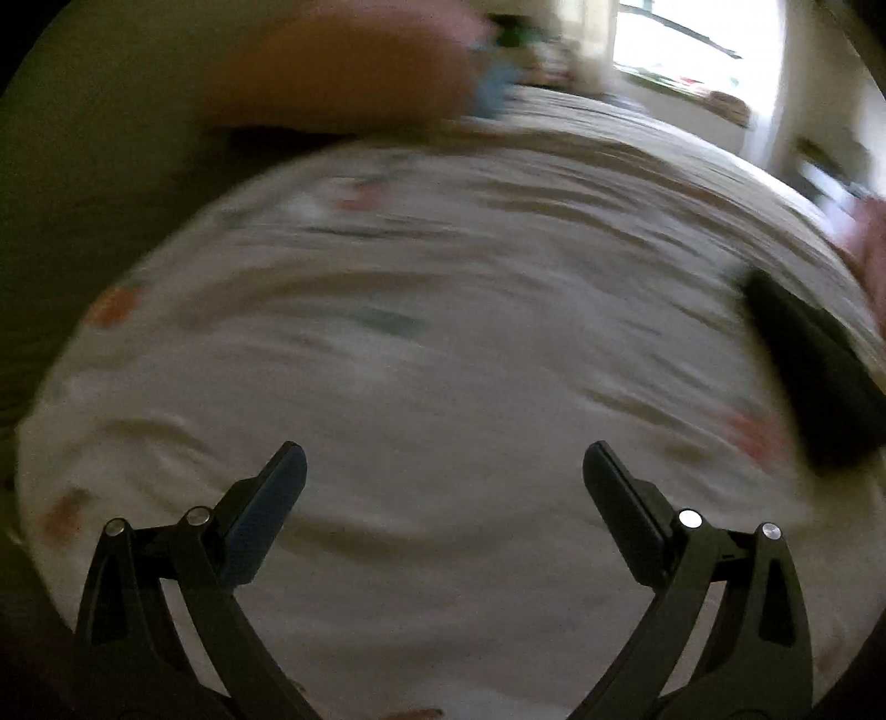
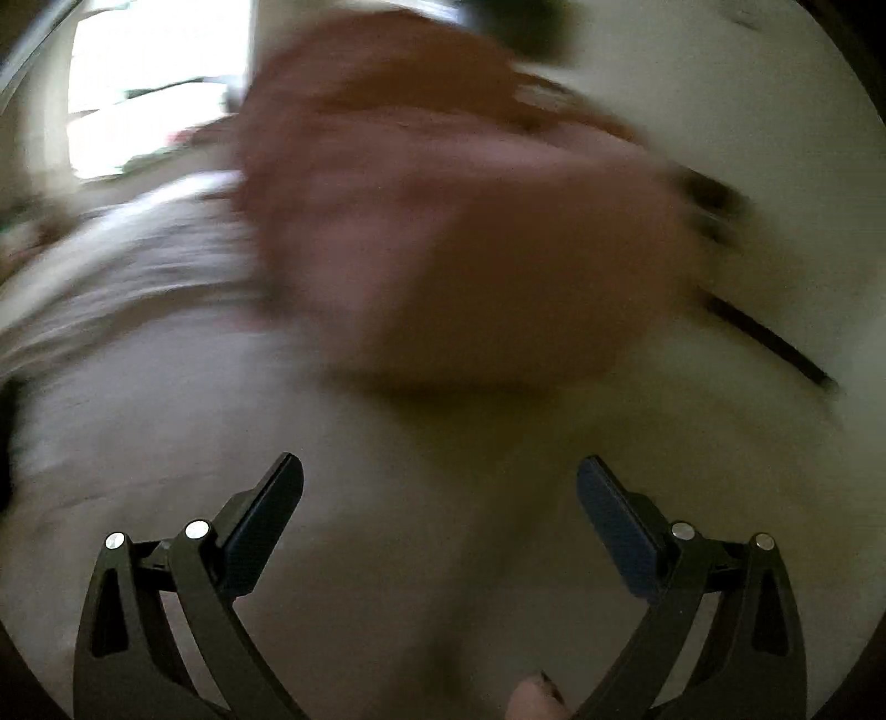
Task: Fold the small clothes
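Clearly both tools, left tool (image 1: 443, 468) and right tool (image 2: 440, 479), gape empty over bed (image 1: 443, 343); blurred reddish-pink garment (image 2: 443, 238) looks soft, light, limp; pinch an edge.

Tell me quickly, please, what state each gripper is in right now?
Left gripper: open, holding nothing.
Right gripper: open, holding nothing.

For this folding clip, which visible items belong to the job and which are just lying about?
Job:
- left gripper, open
- right gripper, open
- blurred reddish-brown cloth heap
- patterned white sheet beneath

Lying about:
- window
- dark object at the sheet's right edge, too blurred to identify
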`<control>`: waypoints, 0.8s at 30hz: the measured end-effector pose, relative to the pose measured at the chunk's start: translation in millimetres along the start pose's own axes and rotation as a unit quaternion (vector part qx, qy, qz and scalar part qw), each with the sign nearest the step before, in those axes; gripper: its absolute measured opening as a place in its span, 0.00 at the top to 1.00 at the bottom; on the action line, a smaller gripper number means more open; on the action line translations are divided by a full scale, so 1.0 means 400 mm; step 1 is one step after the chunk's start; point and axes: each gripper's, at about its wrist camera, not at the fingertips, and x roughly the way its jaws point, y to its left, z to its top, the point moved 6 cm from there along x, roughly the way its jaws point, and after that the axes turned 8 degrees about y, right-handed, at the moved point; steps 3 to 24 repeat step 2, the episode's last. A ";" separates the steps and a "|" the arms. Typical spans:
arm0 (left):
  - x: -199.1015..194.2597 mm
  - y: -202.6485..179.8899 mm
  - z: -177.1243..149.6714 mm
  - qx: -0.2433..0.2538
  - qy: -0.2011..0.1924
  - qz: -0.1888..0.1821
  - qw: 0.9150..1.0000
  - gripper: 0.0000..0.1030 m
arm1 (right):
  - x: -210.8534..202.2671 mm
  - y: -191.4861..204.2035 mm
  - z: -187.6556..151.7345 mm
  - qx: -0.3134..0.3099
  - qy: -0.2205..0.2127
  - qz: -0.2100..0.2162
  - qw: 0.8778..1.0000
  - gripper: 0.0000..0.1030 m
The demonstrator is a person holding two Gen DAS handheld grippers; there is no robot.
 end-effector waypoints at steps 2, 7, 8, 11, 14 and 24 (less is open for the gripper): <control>0.041 0.134 0.045 -0.039 0.008 0.037 0.999 0.09 | 0.080 -0.167 0.007 0.065 0.036 -0.053 0.996 0.04; 0.041 0.134 0.045 -0.039 0.008 0.037 0.999 0.09 | 0.080 -0.167 0.007 0.065 0.036 -0.053 0.996 0.04; 0.041 0.134 0.045 -0.039 0.008 0.037 0.999 0.09 | 0.080 -0.167 0.007 0.065 0.036 -0.053 0.996 0.04; 0.041 0.134 0.045 -0.039 0.008 0.037 0.999 0.09 | 0.080 -0.167 0.007 0.065 0.036 -0.053 0.996 0.04; 0.041 0.134 0.045 -0.039 0.008 0.037 0.999 0.09 | 0.080 -0.167 0.007 0.065 0.036 -0.053 0.996 0.04; 0.041 0.134 0.045 -0.039 0.008 0.037 0.999 0.09 | 0.080 -0.167 0.007 0.065 0.036 -0.053 0.996 0.04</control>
